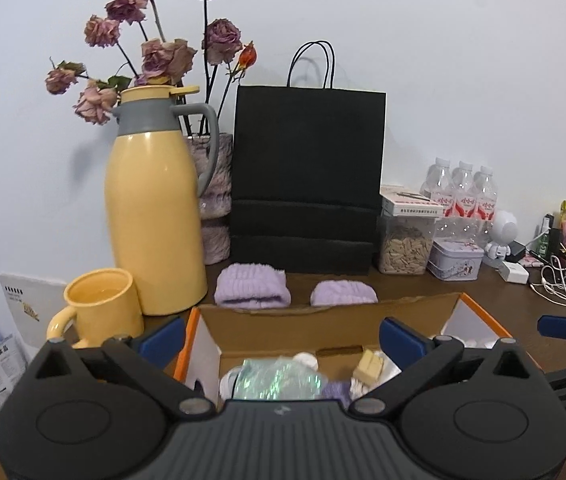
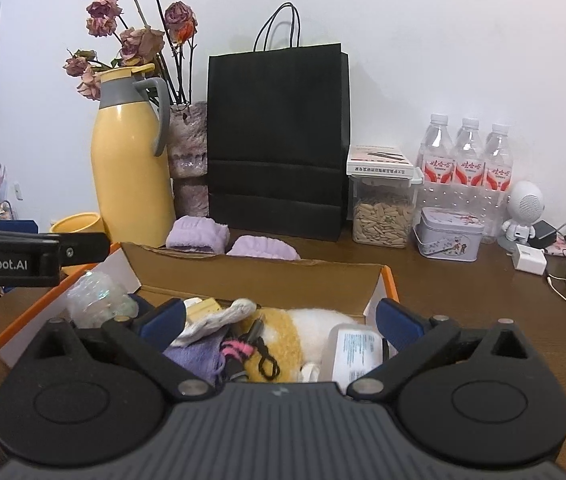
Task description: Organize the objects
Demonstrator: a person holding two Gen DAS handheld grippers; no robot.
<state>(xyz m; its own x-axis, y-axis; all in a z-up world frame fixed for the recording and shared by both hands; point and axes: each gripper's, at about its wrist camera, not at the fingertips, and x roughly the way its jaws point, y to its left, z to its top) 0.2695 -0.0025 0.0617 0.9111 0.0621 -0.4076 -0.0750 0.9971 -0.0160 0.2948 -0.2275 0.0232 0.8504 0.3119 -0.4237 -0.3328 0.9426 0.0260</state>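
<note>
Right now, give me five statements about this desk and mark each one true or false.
1. Both the left gripper and the right gripper have their jaws wide apart with nothing between them. True.
2. The black paper bag lies flat on the desk. False: it stands upright against the wall.
3. Two lilac knitted pieces lie on the desk between the bag and the cardboard box. True.
4. The yellow mug stands to the right of the water bottles. False: it is at the far left, beside the yellow thermos jug.
5. The cardboard box is empty. False: it holds a plush toy, cloth and other small things.
</note>
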